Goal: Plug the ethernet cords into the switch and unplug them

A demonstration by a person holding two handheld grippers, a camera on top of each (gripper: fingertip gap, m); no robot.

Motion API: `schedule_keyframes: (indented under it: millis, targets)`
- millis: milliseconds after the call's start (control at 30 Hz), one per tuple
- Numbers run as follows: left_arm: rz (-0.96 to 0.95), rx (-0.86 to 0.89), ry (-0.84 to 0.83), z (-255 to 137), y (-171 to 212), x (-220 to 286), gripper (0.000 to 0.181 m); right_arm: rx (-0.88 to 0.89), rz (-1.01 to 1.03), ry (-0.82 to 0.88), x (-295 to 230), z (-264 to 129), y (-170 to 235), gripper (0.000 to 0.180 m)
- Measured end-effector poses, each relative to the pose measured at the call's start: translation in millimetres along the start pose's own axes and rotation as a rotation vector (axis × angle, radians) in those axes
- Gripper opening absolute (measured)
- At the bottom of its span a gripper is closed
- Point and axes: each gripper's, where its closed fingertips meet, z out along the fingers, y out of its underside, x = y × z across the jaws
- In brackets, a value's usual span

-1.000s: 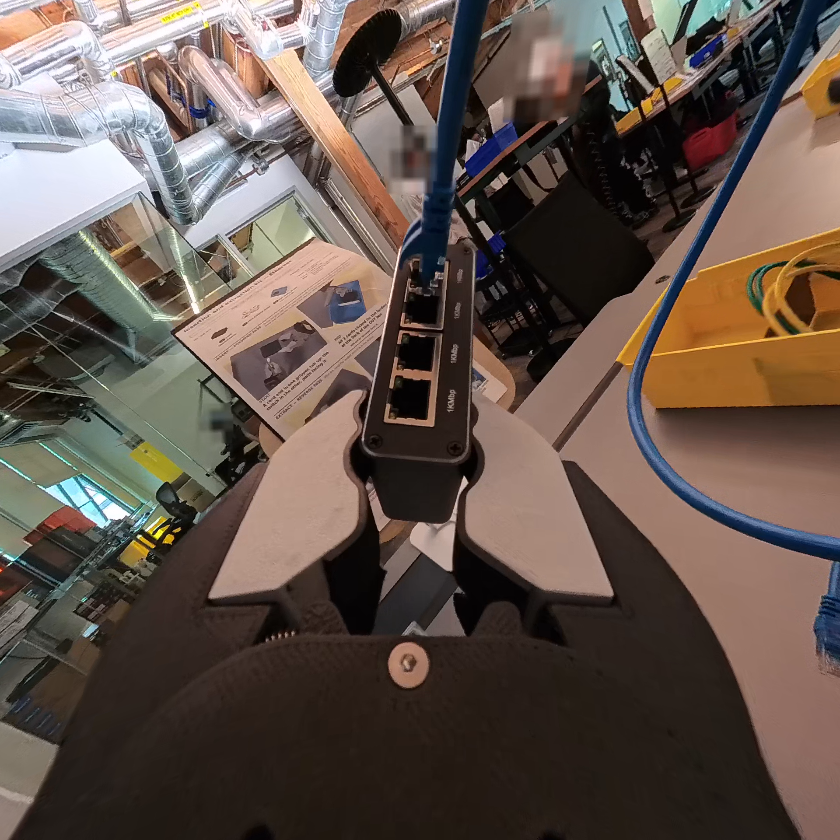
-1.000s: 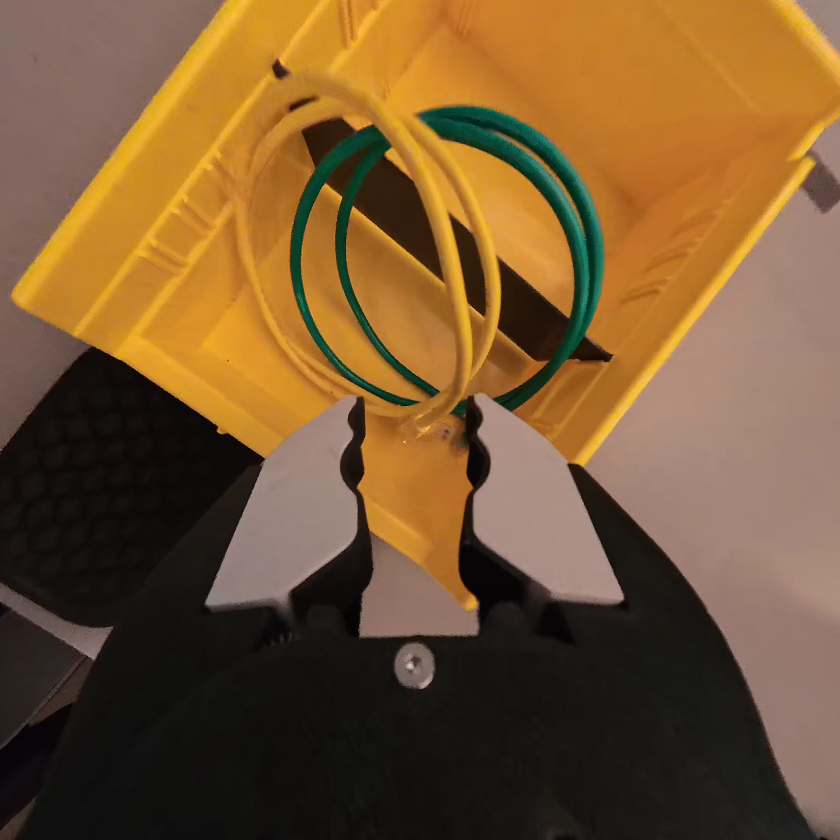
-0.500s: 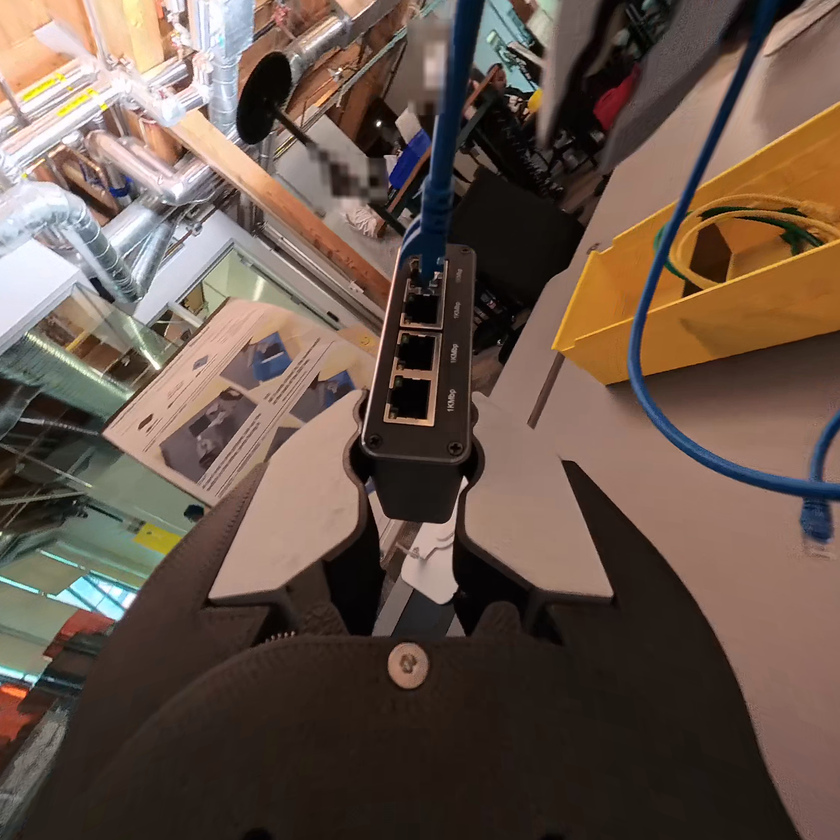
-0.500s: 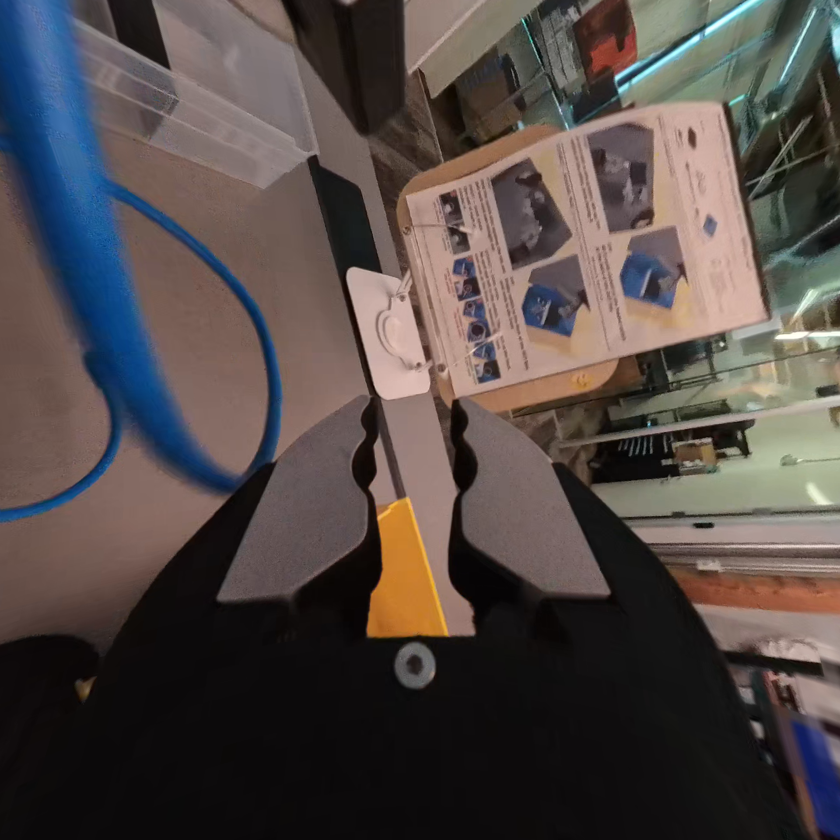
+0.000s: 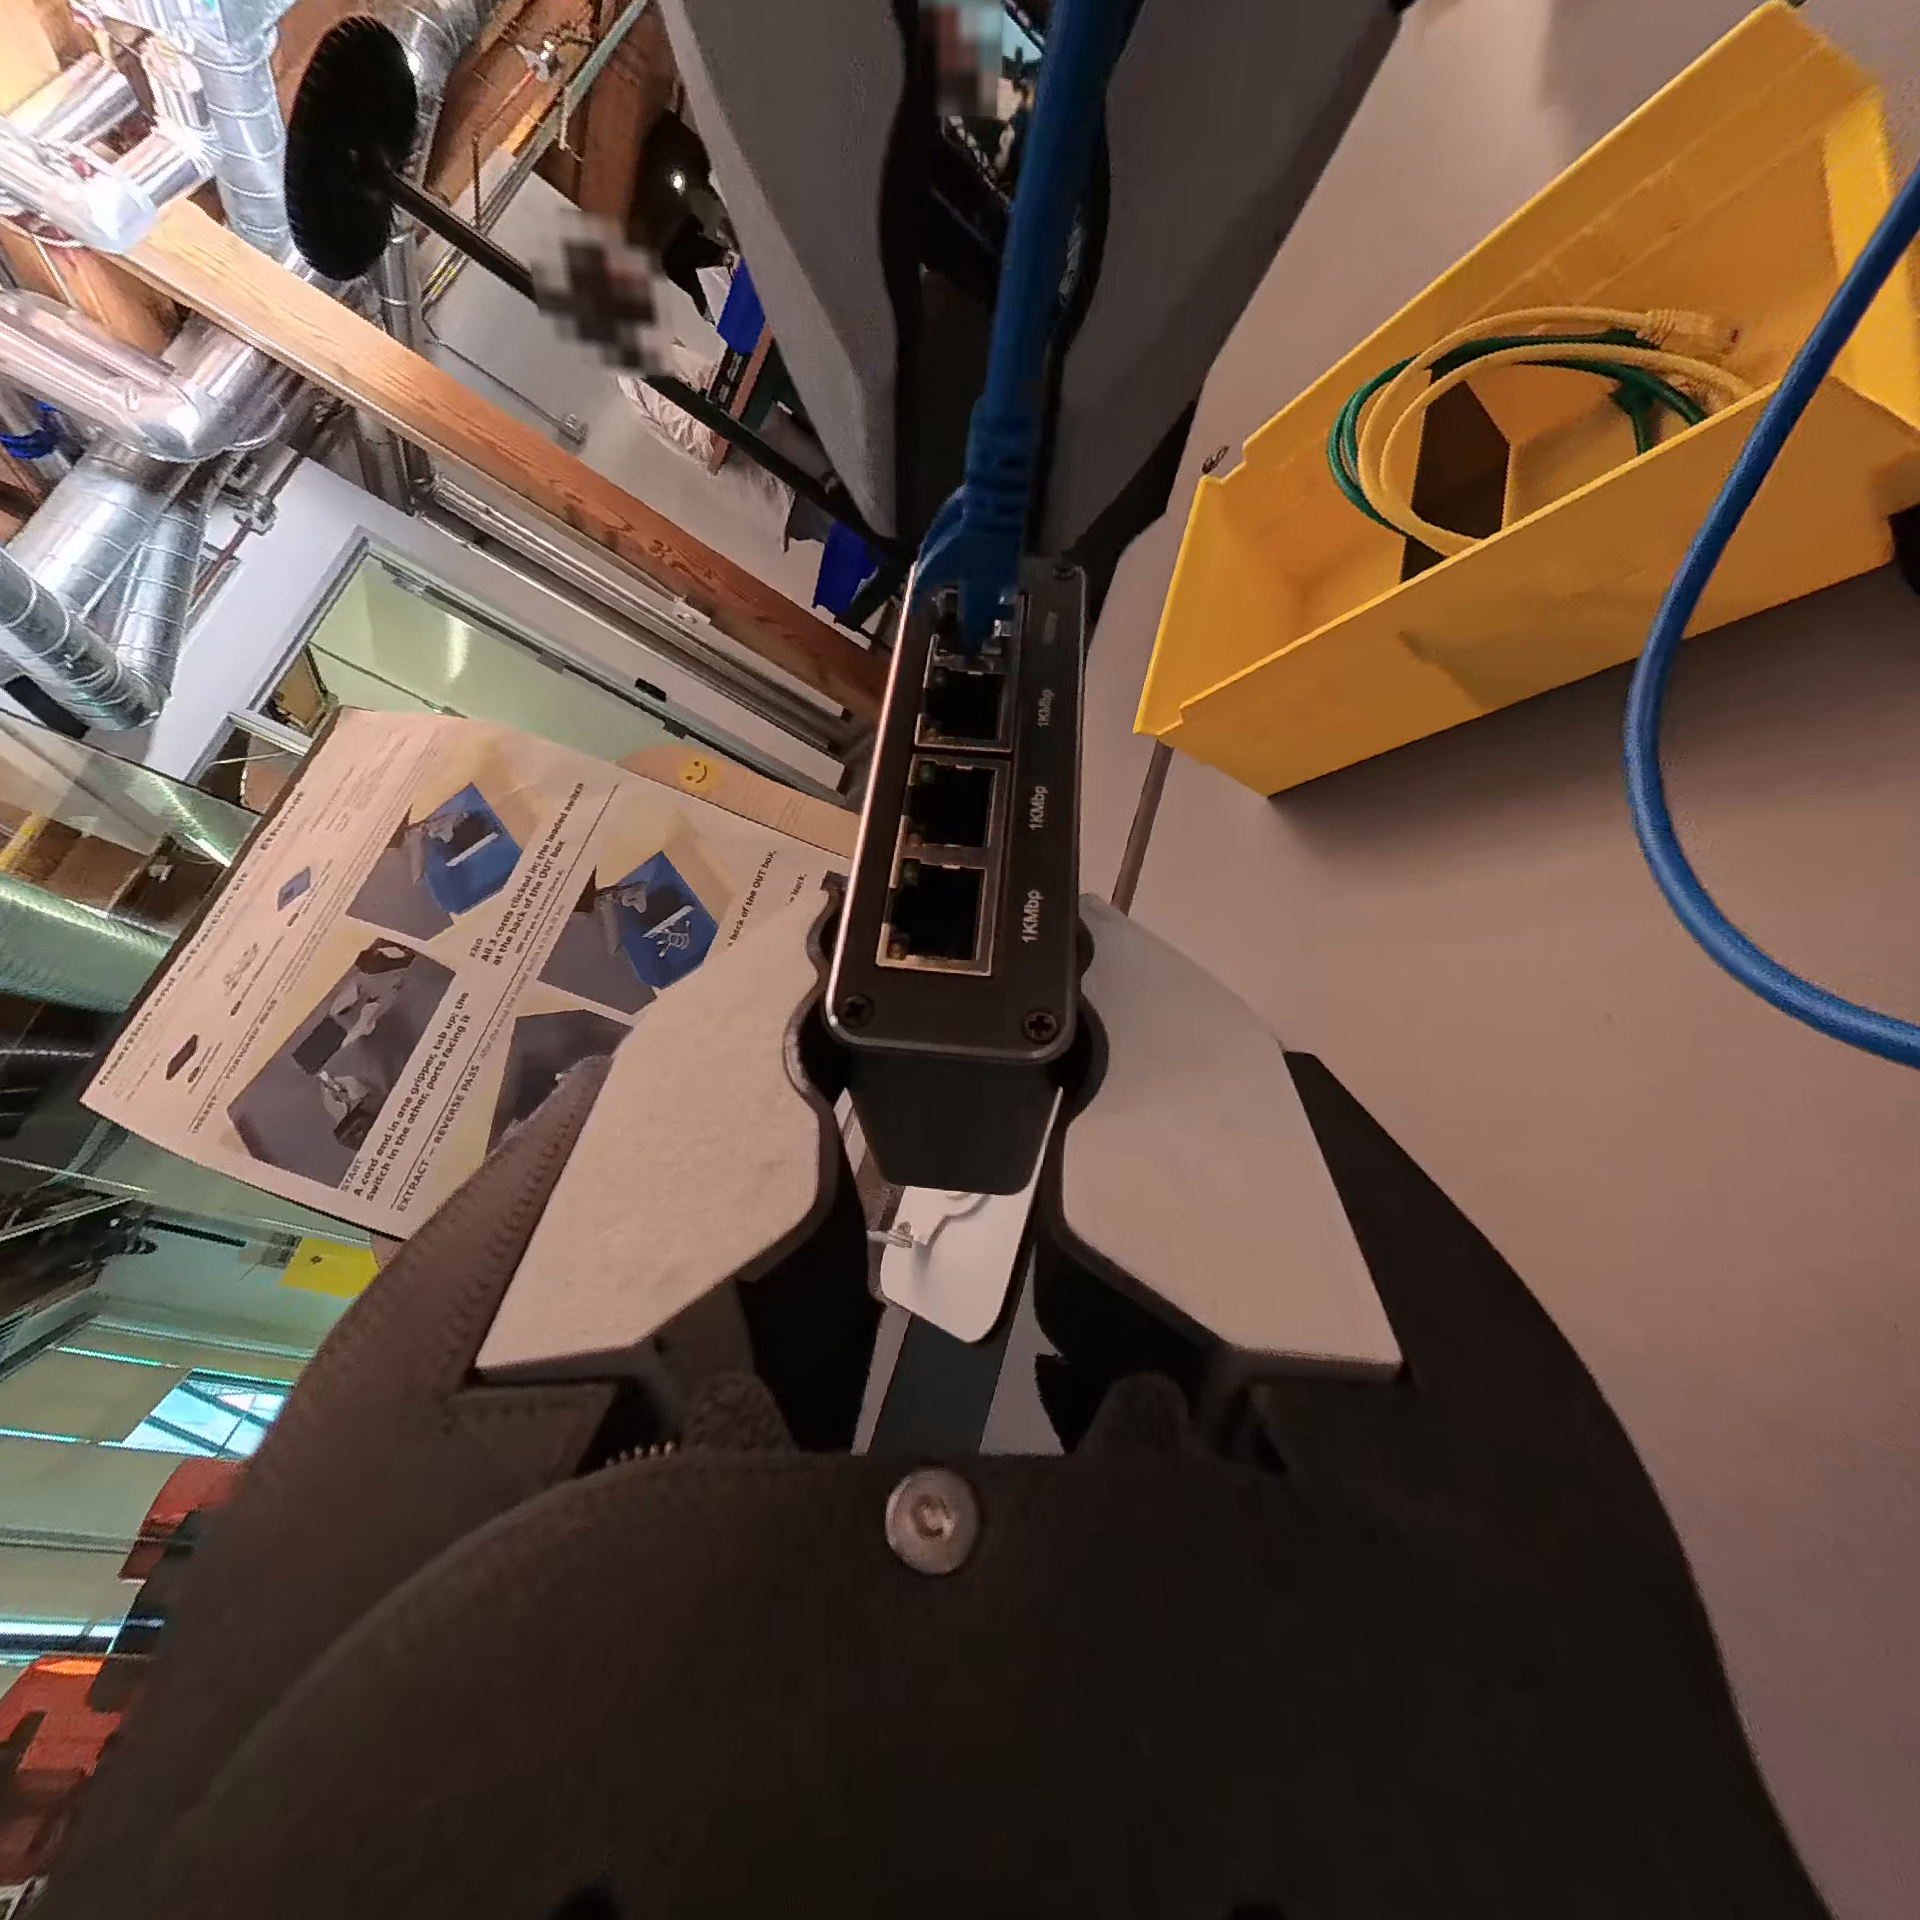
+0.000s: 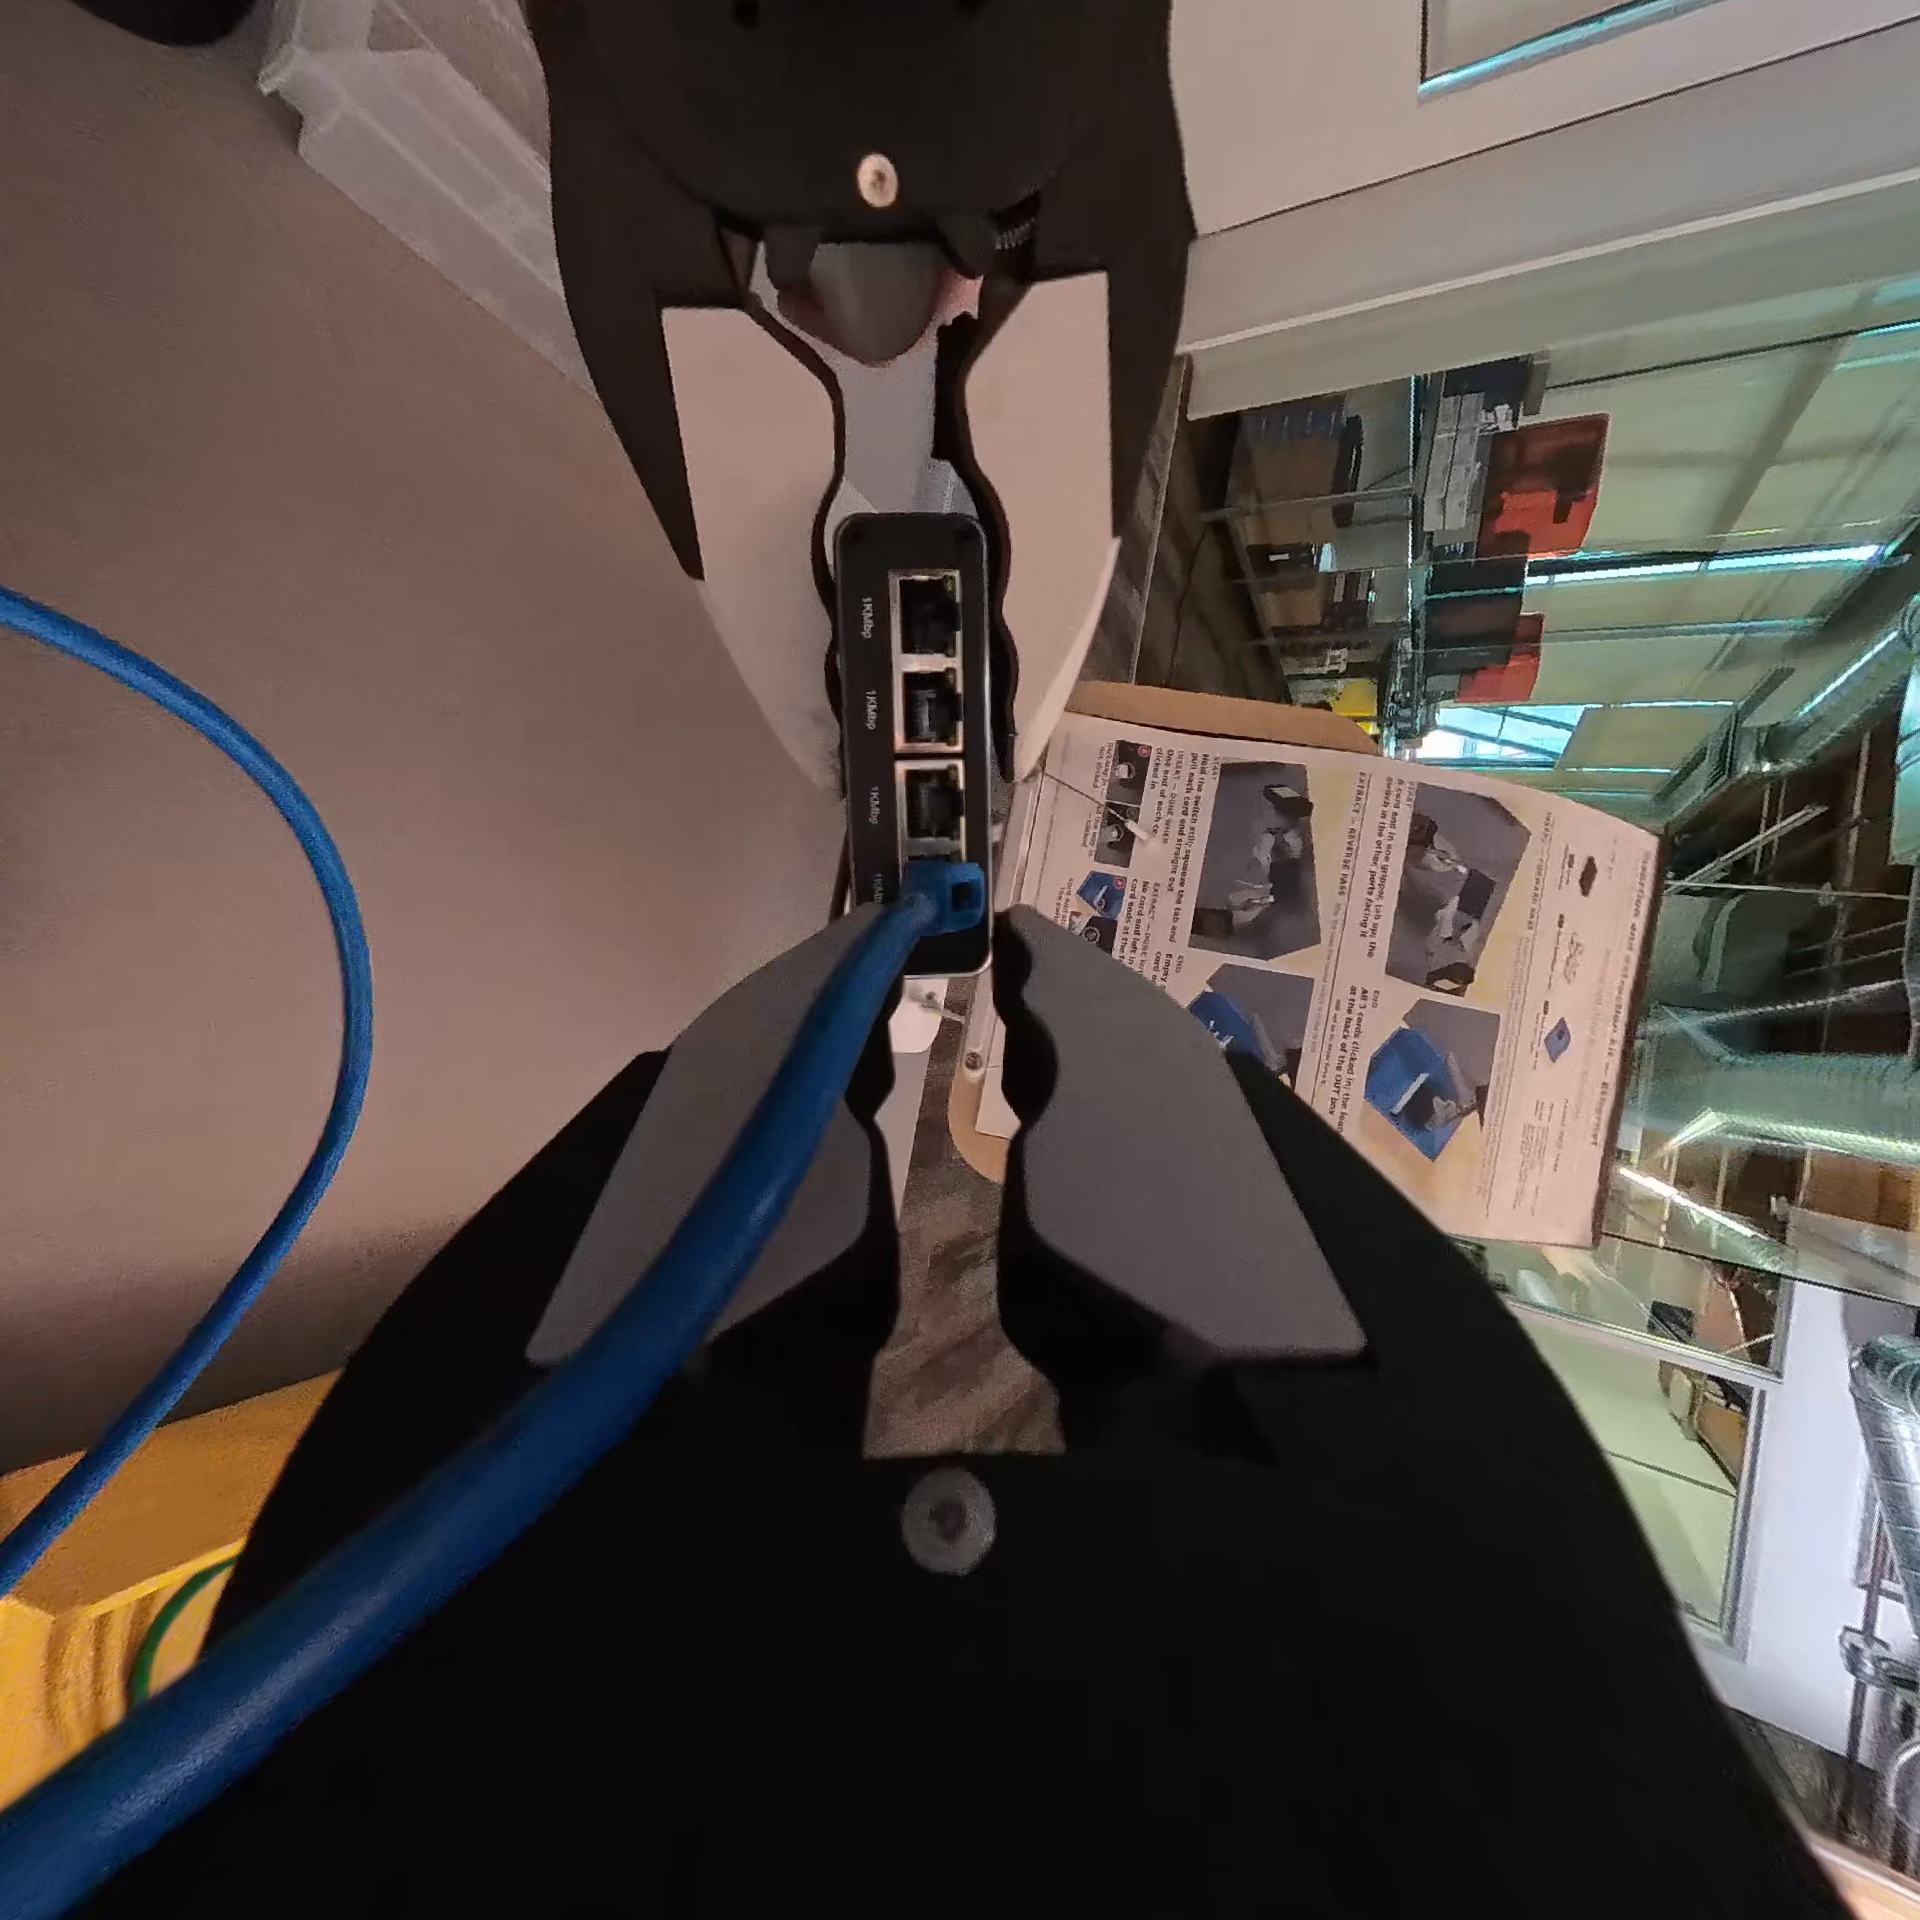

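Gripping the black ethernet switch (image 5: 961,821) only by its tail end, the left hand-held gripper (image 5: 951,997) might let it twist if the empty, part-open right hand-held gripper (image 6: 945,935) yanks the plugged-in blue ethernet cord (image 6: 940,899) sideways.

Switch (image 5: 961,831) between left tongs (image 5: 951,997); cord (image 5: 1013,395) in its far port; bin (image 5: 1558,499) right.

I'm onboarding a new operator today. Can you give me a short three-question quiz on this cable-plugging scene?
1. True or false: the left gripper grips the black metal four-port switch.
2. How many ports of the switch look empty? A) one B) three C) none
3. Fill in: the coiled yellow and green cords lie in the ____ plastic bin.

Key: 1 true. 2 B; only the blue ethernet cord is plugged in, with the right gripper open just before its plug. 3 yellow.
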Motion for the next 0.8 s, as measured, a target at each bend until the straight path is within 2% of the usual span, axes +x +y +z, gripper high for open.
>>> schedule_keyframes:
  millis: [300, 533, 800]
  targets:
    - [0.009, -0.023, 0.028, -0.3, 2.0, 4.4, 0.037, -0.022, -0.028, -0.020, -5.4, 6.5, -2.5, 0.015]
    - [0.045, -0.037, -0.030, -1.7, 0.9, -1.9, 0.036, -0.026, 0.010, -0.017, -2.4, 6.6, -2.5, 0.016]
    - [0.082, -0.040, -0.080, 6.1, -1.6, -1.2, 0.037, -0.099, 0.080, -0.173, -9.9, 3.9, 7.4, 0.016]
